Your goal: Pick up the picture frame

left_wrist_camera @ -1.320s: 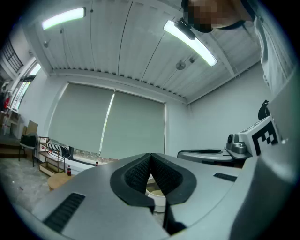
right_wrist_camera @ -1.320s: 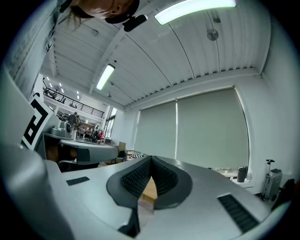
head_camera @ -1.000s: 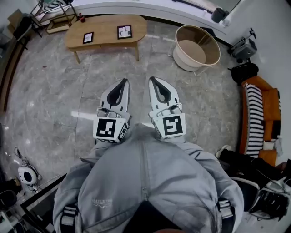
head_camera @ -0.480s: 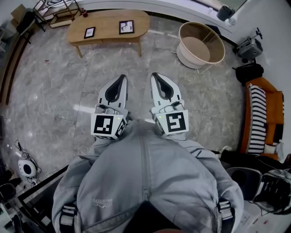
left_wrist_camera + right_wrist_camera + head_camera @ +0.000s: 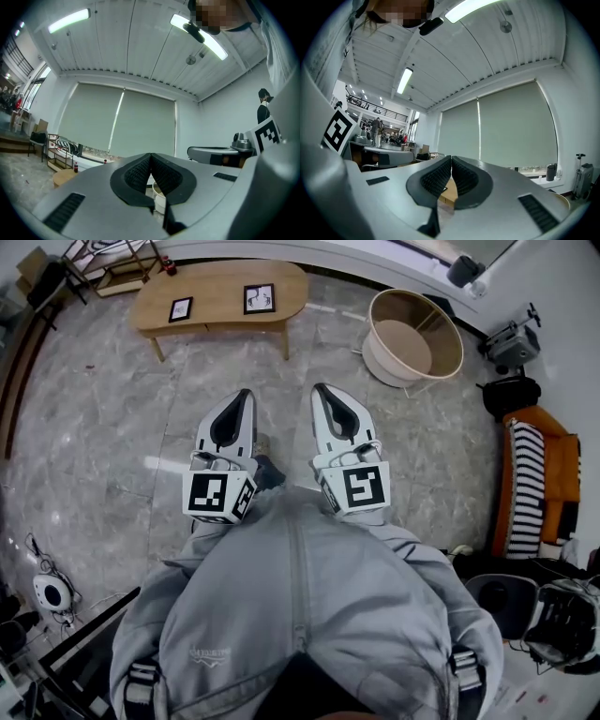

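Two black picture frames lie on a low wooden table (image 5: 216, 315) at the far side of the room: a larger picture frame (image 5: 260, 298) toward its right and a smaller frame (image 5: 180, 308) toward its left. My left gripper (image 5: 245, 393) and right gripper (image 5: 320, 389) are held side by side above the tiled floor, well short of the table. Both are shut with nothing between the jaws. In the left gripper view the left gripper (image 5: 151, 154) points level at a blind-covered wall. In the right gripper view a bit of the wooden table (image 5: 449, 193) shows behind the right gripper (image 5: 452, 157).
A round cream basket (image 5: 412, 337) on a stand sits right of the table. An orange sofa with a striped cushion (image 5: 530, 488) lines the right wall. Metal shelving (image 5: 103, 259) stands beyond the table's left end. Cables and a small white device (image 5: 52, 592) lie at lower left.
The table, frames and basket sit slightly higher and further left in the head view than a second ago. Both grippers stay shut and side by side, their tips a little higher in the picture.
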Tool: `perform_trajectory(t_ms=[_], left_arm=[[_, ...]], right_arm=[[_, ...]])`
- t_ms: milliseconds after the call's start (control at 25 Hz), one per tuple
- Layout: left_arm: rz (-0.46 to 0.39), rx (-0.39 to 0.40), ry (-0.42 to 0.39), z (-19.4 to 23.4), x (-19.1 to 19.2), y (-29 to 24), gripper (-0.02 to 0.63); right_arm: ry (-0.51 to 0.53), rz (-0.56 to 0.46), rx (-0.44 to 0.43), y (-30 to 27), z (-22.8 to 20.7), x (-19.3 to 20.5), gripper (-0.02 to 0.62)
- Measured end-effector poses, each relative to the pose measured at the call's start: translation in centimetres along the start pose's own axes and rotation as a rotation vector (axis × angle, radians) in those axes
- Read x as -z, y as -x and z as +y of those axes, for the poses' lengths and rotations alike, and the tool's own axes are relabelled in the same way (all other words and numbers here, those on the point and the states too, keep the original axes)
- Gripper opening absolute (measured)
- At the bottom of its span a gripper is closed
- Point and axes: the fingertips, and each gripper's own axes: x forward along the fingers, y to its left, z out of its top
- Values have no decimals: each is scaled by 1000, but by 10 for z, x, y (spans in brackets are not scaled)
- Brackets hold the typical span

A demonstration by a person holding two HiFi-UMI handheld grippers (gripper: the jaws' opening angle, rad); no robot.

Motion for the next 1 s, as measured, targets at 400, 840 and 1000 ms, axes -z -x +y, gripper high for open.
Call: perform_trajectory(t_ms=[400,840,1000], left_arm=[[12,24,7,103,-17,-94,18],[72,123,18,199,-9,-208,18],[84,147,21,225,-4,-235,18]], right_arm=[[-14,30,3,-144,-21,6,32],[-73,77,105,-278,-64,36,32],[-66,82,141,-309,-73,41,32]])
